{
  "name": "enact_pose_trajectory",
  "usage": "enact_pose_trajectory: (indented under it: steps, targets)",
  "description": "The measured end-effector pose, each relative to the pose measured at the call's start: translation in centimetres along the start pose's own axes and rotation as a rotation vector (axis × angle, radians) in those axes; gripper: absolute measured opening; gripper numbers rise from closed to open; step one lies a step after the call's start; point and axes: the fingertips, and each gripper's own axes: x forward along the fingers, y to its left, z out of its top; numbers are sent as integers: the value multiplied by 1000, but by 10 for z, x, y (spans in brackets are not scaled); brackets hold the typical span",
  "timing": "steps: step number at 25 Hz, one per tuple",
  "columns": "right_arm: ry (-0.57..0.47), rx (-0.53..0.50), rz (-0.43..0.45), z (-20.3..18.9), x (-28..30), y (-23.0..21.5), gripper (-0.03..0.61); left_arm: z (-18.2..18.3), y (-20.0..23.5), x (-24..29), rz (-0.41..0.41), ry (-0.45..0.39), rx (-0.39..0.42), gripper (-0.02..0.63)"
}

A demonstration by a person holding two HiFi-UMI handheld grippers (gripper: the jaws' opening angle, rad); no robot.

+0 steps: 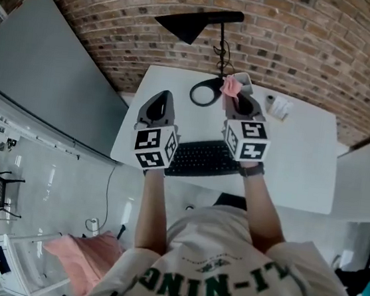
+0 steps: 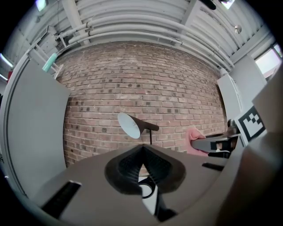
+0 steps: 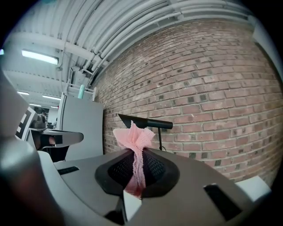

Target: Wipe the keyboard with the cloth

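We face a brick wall (image 1: 306,31) | white table (image 1: 303,165) against it, black lamp (image 1: 197,23) on it | grey panel (image 1: 40,72) to our left | pale floor (image 1: 66,190) | ceiling pipes (image 2: 132,26), strip light (image 3: 42,56) above us

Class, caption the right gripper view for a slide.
Right gripper shut on the pink cloth, black lamp and brick wall behind.
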Motion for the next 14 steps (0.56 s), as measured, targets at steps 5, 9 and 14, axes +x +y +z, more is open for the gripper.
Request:
enact_pose_trajectory:
  steps: [5,9,14]
  targets:
    - [-7,10,-7,-2,-5,-5,25,-9,-4,4,-7,15,-20,0]
    - [7,0,-17,-6,-7,-11,25,-12,-3,6,-11,13,-36,0]
    - [18,-26,-27,-11,-7,-22,25,-13,0,13,-15,7,-29,0]
